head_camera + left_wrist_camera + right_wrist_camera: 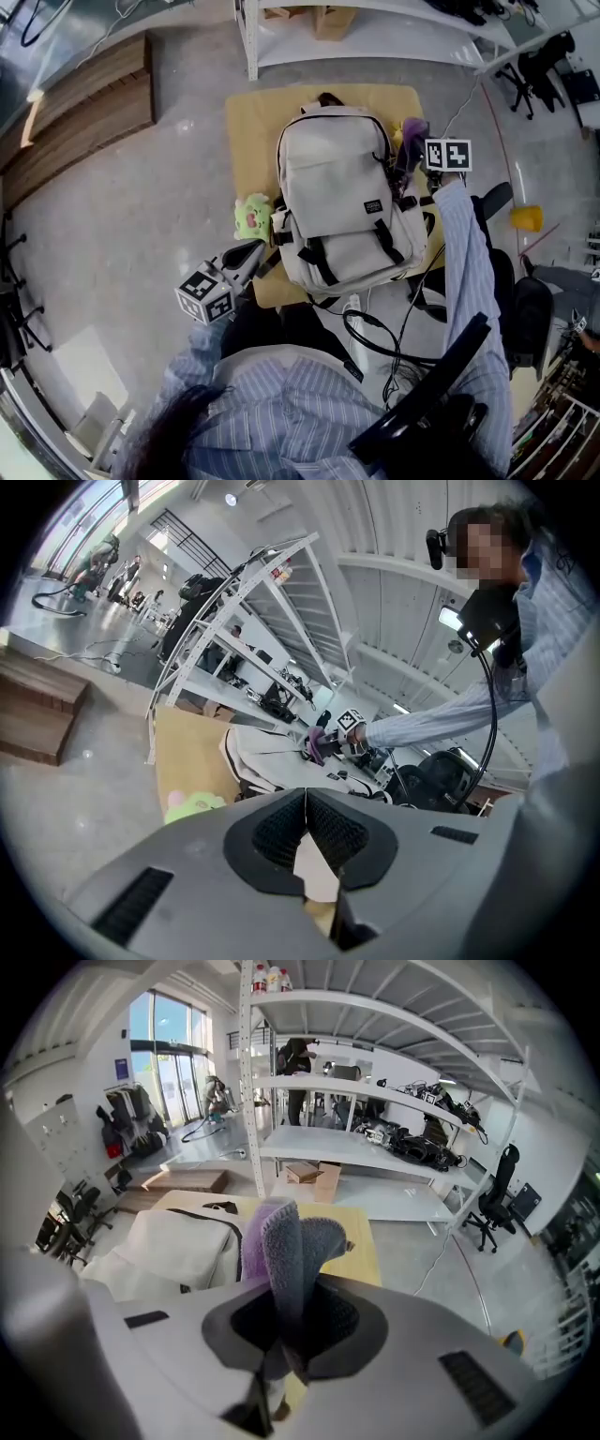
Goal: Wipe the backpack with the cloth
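A pale grey backpack [342, 211] lies flat on a tan table [251, 122]. My right gripper [410, 157] hovers at the backpack's upper right edge, shut on a purple-grey cloth [412, 131]. In the right gripper view the cloth [286, 1246] stands up out of the jaws, with the backpack [178, 1246] to the left of it. My left gripper [246, 258] sits off the backpack's lower left corner, shut with nothing in it. The left gripper view looks across the backpack [267, 752] to the cloth [317, 742]; its own gripper [305, 794] shows pads pressed together.
A green plush toy [253, 217] lies on the table by the backpack's left side. White shelving [375, 37] stands behind the table, with a wooden bench [84, 112] at left. Black cables [380, 342] hang at the table's near edge. A yellow object [527, 218] lies on the floor at right.
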Tool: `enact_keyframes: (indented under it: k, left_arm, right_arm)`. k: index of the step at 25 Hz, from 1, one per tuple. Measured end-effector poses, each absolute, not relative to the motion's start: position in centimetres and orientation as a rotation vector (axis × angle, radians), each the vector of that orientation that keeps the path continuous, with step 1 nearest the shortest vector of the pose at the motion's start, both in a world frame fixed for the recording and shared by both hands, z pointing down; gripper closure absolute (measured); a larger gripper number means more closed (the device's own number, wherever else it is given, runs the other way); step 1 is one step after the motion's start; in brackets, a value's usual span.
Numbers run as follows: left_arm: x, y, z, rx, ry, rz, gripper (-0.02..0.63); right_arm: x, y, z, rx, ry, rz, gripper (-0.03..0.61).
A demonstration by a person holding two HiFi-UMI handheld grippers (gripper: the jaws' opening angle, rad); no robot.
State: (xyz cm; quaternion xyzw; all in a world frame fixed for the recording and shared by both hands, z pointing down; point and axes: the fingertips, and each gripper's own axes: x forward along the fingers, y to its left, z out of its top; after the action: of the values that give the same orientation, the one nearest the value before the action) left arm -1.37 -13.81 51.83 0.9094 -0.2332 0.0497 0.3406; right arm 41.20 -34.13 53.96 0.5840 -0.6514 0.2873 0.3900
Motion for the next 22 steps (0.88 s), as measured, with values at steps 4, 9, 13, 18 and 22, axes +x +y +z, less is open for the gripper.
enact_keyframes:
  k: [4,9,13,18,22]
  left_arm:
    - [-2.0,-14.8,52.4,2.363,-0.602,0.13,0.609]
    - [-3.3,-15.8,53.1,2.353,-0.629,0.121,0.609]
    - [-4.5,-16.0,53.6,2.338,-0.656,0.112,0.609]
    - [-5.9,-15.6,54.4,2.305,-0.692,0.108,0.609]
    - [-6.8,-15.7,54.6,2.298,-0.713,0.105,0.609]
  right_arm:
    - [40.5,-37.2,53.5,1.503,-1.633,0.683,0.537]
    - [38.5,-40.7,53.5,1.48,-1.616,0.59,0.537]
    - [37.1,-43.7,52.3,1.491,-1.616,0.457,0.537]
    - [34.4,-46.9,51.0,1.499,-1.644,0.375,0.537]
    - [31.6,-47.0,52.6,1.404,-1.658,0.377,0.537]
